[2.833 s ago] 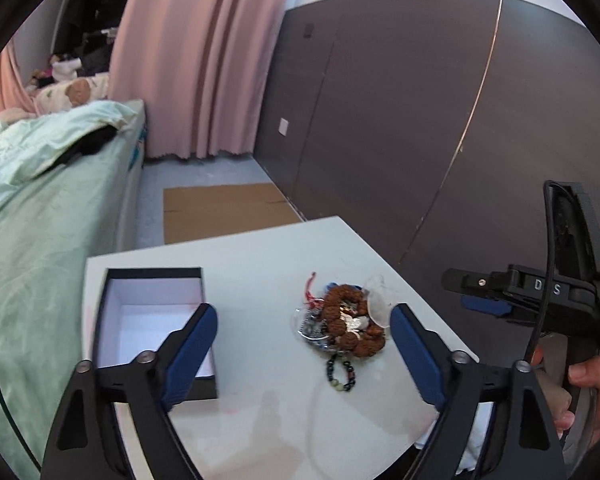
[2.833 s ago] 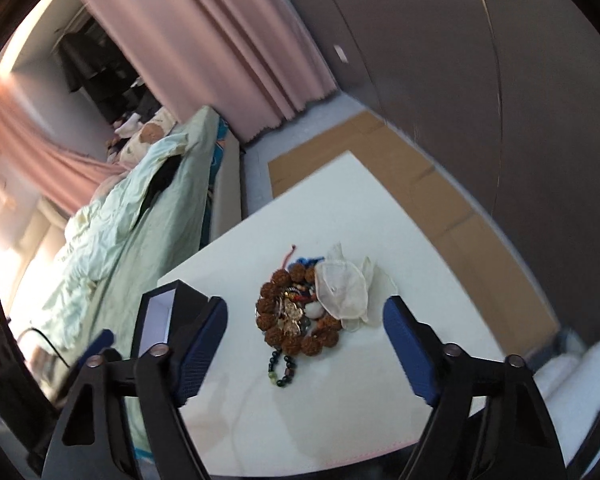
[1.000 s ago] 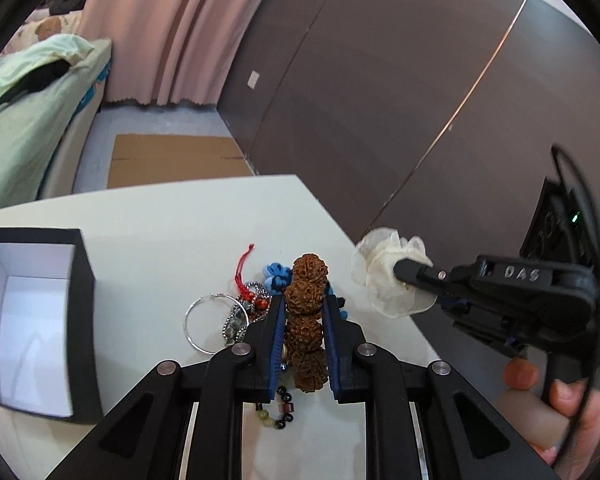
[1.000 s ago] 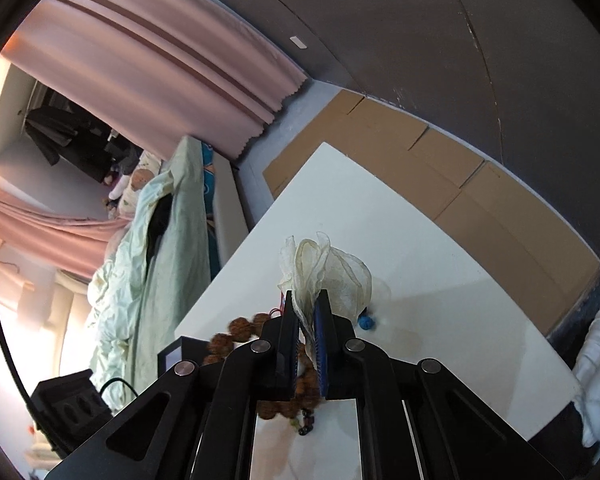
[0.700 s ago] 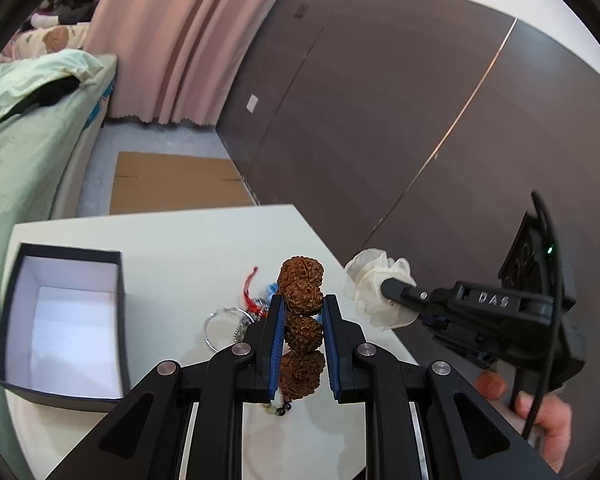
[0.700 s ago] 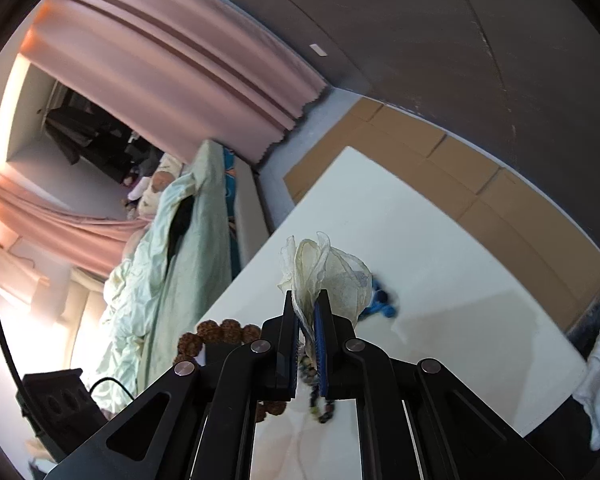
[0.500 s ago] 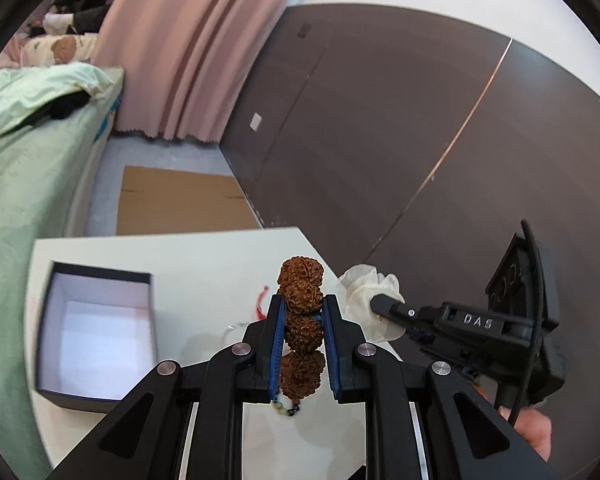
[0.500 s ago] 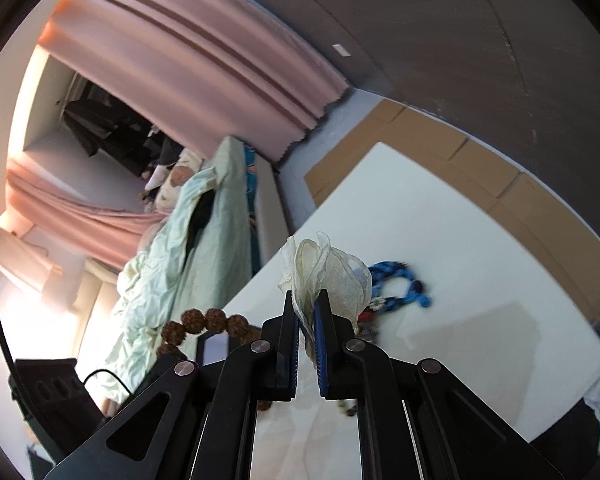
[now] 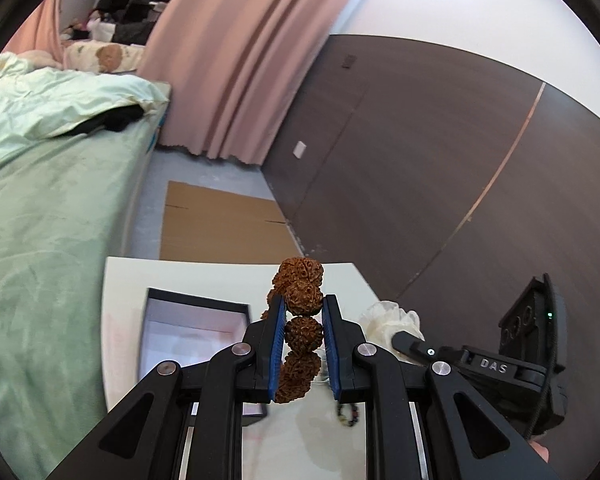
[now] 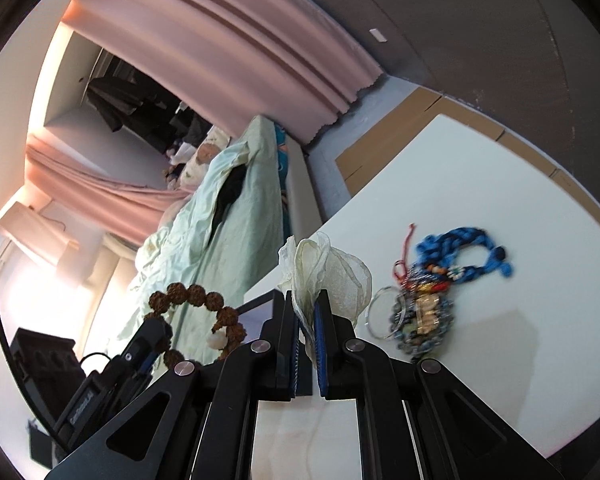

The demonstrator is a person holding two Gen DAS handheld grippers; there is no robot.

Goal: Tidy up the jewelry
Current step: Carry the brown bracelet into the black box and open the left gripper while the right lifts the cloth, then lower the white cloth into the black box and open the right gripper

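Observation:
My left gripper (image 9: 303, 306) is shut on a brown rough-bead bracelet (image 9: 300, 302) and holds it in the air above the white table (image 9: 124, 280); the bracelet also shows in the right wrist view (image 10: 198, 300). An open black box with a white inside (image 9: 188, 332) sits just below and left of it. My right gripper (image 10: 306, 300) is shut on a cream organza pouch (image 10: 332, 276), lifted off the table; the pouch also shows in the left wrist view (image 9: 388, 320). A pile of jewelry (image 10: 420, 312) with a blue braided bracelet (image 10: 460, 252) and a silver hoop (image 10: 380, 312) lies on the table.
A bed with a pale green cover (image 9: 40, 200) runs along the table's left side. Cardboard (image 9: 216, 224) lies on the floor beyond the table. A dark panelled wall (image 9: 440, 184) and pink curtains (image 9: 236, 60) stand behind. A small dark bead bracelet (image 9: 348, 414) lies on the table.
Both grippers closed on their items and rose off the table. The left one carried the brown bracelet up and left, over the box; the right one lifted the pouch, uncovering the jewelry pile.

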